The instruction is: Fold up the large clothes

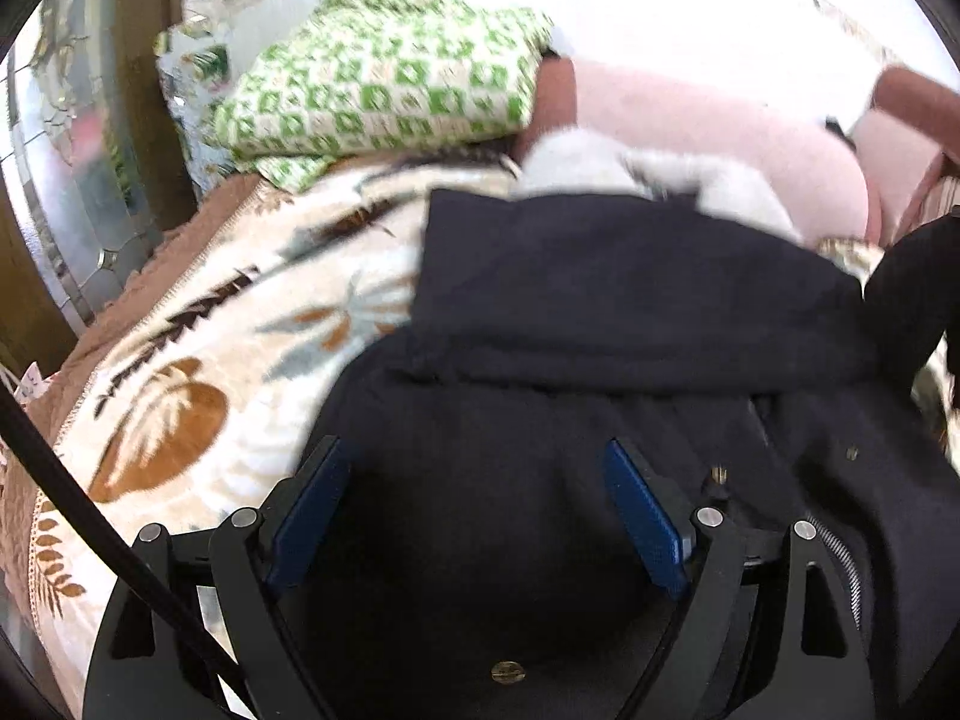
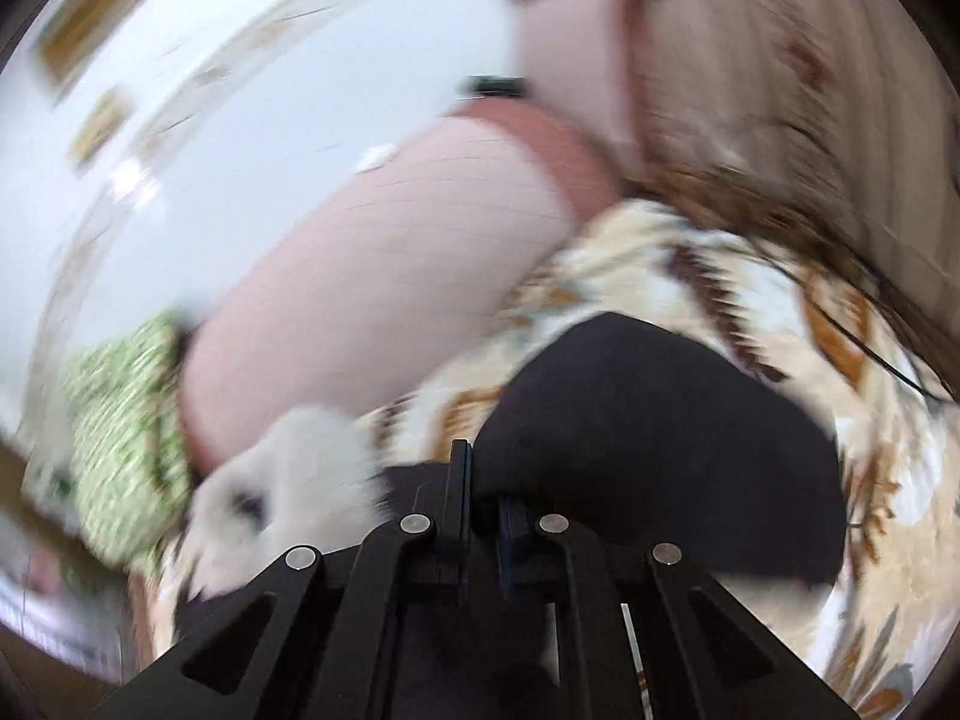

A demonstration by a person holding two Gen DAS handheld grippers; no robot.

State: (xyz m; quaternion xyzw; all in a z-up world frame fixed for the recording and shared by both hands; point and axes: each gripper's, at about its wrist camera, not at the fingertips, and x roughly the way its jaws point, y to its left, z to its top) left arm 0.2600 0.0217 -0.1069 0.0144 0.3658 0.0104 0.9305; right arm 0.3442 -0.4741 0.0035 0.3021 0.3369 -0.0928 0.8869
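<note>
A dark navy jacket (image 1: 600, 300) with a zipper and a white fur collar (image 1: 600, 162) lies on a bed covered by a cream blanket with brown leaf prints (image 1: 198, 348). My left gripper (image 1: 474, 480) is open just above the jacket's lower part, its blue pads (image 1: 642, 516) wide apart and holding nothing. In the blurred right wrist view, my right gripper (image 2: 483, 480) is shut on a fold of the navy jacket (image 2: 660, 432) and holds it above the blanket (image 2: 750, 300). The fur collar (image 2: 282, 480) shows at lower left.
A green-and-white patterned pillow (image 1: 384, 84) and a pink bolster (image 1: 720, 144) lie at the head of the bed; both also show in the right wrist view, pillow (image 2: 120, 420) and bolster (image 2: 372, 276). A glass-panelled door (image 1: 72, 150) stands at the left. A black cable (image 1: 90, 510) crosses the lower left.
</note>
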